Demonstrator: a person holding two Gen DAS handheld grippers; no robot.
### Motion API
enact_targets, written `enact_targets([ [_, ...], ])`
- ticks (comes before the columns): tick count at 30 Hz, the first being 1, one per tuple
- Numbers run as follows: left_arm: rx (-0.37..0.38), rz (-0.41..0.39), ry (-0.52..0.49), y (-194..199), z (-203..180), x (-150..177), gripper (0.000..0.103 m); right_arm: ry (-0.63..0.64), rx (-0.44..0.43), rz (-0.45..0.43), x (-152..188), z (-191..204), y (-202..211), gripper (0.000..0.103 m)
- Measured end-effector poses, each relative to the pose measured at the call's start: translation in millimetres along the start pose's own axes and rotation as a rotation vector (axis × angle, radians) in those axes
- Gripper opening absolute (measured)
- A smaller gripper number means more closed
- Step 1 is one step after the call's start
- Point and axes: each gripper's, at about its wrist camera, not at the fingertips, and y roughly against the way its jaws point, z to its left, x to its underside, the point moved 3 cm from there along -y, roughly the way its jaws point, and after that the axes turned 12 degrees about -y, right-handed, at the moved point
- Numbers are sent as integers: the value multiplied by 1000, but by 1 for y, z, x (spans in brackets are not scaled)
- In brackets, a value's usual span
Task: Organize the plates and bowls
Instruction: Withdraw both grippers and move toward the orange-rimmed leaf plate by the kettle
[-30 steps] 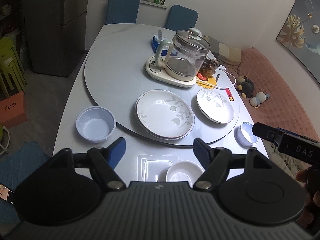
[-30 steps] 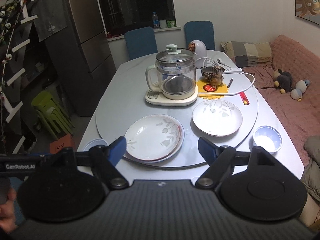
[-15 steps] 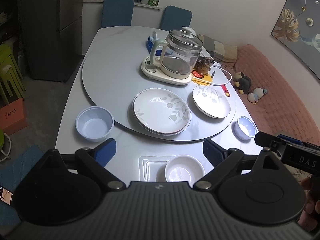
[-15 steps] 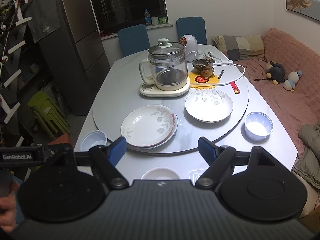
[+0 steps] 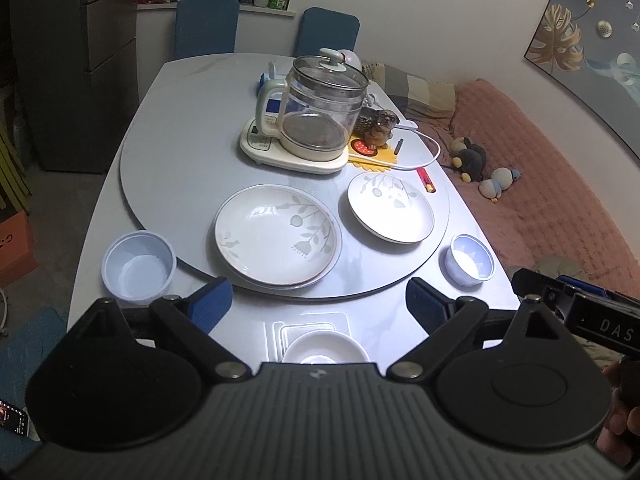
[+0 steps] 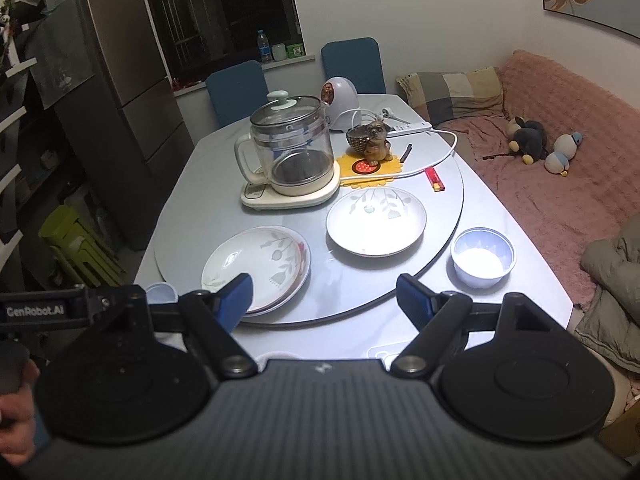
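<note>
Both grippers, left gripper (image 5: 319, 305) and right gripper (image 6: 324, 294), hover wide open and empty; best approach the white bowl (image 5: 325, 351) squarely, pinching its rim.

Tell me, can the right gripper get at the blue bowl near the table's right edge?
Probably yes. The right gripper is open and holds nothing, and the blue bowl stands alone on the table, with nothing between them.

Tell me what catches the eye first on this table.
The glass kettle stands at the middle of the round turntable, a dog figurine to its right. In front lie two flowered plates. Pale blue bowls sit off the turntable on either side.
</note>
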Motion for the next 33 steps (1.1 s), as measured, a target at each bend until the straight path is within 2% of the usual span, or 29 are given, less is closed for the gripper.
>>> enact_targets([
  [17,53,72,-19,-73,-58,-32,96,-90,57,22,-31,-69,-25,80],
  [28,41,107,6,-127,-77,-58,96,-98,42,67,-58,-99,-65,79],
  [33,40,129,33,-157,-80,-72,96,-99,21,103,-72,-111,-91,75],
])
